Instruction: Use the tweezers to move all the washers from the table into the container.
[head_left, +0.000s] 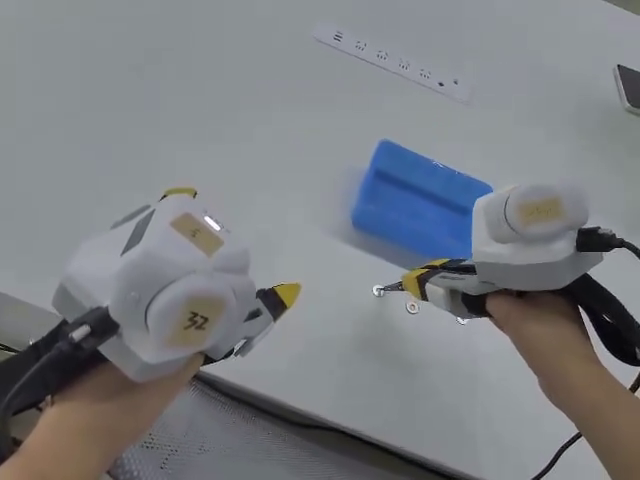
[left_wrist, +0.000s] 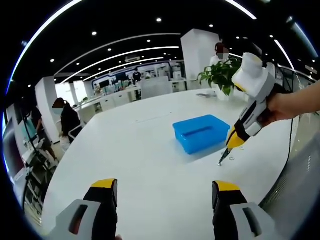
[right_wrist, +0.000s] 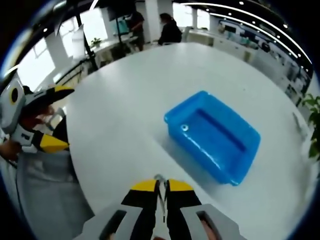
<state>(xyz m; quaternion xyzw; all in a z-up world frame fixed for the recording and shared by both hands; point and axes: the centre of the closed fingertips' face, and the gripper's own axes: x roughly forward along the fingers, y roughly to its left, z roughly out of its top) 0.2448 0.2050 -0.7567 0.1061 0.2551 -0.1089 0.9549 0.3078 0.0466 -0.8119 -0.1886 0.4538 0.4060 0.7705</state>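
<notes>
Right gripper view: right claw (right_wrist: 157, 186) narrow, pinching thin metal tweezers (right_wrist: 159, 179). One small metal washer (right_wrist: 185, 128) lying in blue plastic container (right_wrist: 225, 137) ahead of claw. Loose washers (head_left: 412, 307) lying on white counter (head_left: 250, 150) beside tweezer tips. Left claw (left_wrist: 166, 186) gaping wide, empty. Task seeming barely started.

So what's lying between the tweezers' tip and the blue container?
Only bare table lies between the tweezers and the blue container, as the right gripper view shows.
</notes>
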